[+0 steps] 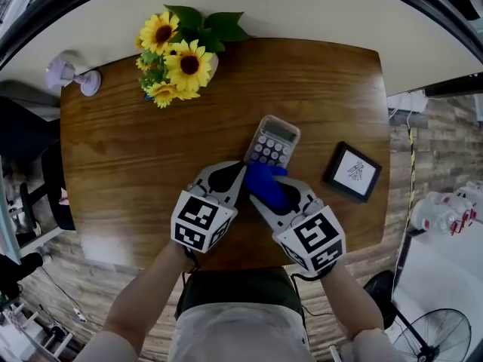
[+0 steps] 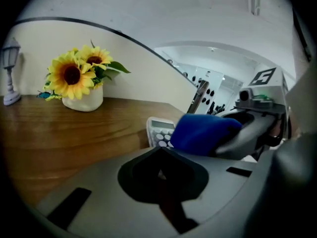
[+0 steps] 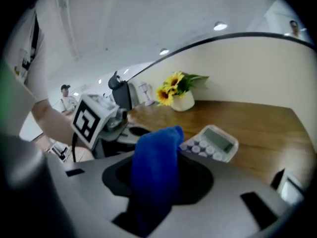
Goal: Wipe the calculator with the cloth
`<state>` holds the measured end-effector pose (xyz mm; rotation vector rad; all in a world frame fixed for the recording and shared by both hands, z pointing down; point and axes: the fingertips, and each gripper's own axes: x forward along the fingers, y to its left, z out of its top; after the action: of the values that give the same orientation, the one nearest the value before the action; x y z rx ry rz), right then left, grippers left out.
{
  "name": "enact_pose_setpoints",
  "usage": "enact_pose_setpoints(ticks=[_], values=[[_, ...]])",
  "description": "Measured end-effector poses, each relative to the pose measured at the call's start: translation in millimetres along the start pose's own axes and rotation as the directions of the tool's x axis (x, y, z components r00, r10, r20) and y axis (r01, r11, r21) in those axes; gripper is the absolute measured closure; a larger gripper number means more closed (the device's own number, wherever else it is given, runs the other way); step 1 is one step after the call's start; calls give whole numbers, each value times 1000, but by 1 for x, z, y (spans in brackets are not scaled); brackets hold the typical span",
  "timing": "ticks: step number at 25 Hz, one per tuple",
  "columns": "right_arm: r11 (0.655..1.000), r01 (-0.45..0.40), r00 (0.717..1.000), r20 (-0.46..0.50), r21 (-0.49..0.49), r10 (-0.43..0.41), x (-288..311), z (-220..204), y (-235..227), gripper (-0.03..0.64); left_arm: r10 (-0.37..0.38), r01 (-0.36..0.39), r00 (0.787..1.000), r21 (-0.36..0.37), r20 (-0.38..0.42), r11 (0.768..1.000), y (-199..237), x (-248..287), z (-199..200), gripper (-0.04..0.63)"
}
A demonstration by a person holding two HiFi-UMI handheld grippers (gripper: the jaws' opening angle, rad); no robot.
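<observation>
**benchrat:** where are you at w/ the wipe? reached the calc yet?

**me:** pretty much. The calc (image 1: pixel 272 143) lies flat mid-surface (image 1: pixel 128 157), display end away from me, keys toward me. R gripper (image 1: pixel 260 193) has its jaws pinching the blue cloth (image 1: pixel 266 185), w/ a wad sticking out past the tips. In the head view the wad sits over the near end of the calc, on the lower key rows. Can't tell if it's pressing on the keys or just above them. The right gripper view shows the cloth tip right beside the keys, but no clear contact.

**benchrat:** and the L?

**me:** L gripper (image 1: pixel 240 173) has its jaws pressed together, nothing between them. The tip is right at the calc's near left corner, touching or not idk. Imo it's there to brace the thing.

**benchrat:** so which step is that?

**me:** I'd call it the start of the wipe proper. The cloth's gripped and brought in, but it covers only the near end, so the rest of the keys and the display are left to do. Next move prob: lower the wad onto the keys, drag it toward the display w/ light pressure, then back. It needs the L tip steadying that corner, bc the calc looks light and would prob skate on the wood otherwise. Sunflowers (image 1: pixel 175 59) and frame (image 1: pixel 353 172) are well apart from it, no worry there.
</observation>
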<state>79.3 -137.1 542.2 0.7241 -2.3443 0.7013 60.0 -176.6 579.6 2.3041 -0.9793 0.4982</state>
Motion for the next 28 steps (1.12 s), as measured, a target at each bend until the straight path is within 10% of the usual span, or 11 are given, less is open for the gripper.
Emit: enact_pose_setpoints(ticks=[6, 20, 28], values=[[990, 139, 974, 178, 10, -138, 8, 70, -54, 462, -11, 12, 1000, 52, -8, 999, -18, 6, 1, 594], [982, 185, 982, -40, -20, -186, 21, 23, -98, 448, -12, 12, 1000, 16, -5, 1000, -13, 5, -3, 594], [950, 313, 937, -164, 1, -308, -24, -18, -127, 451, -22, 22, 1000, -7, -8, 1000, -13, 5, -3, 594]])
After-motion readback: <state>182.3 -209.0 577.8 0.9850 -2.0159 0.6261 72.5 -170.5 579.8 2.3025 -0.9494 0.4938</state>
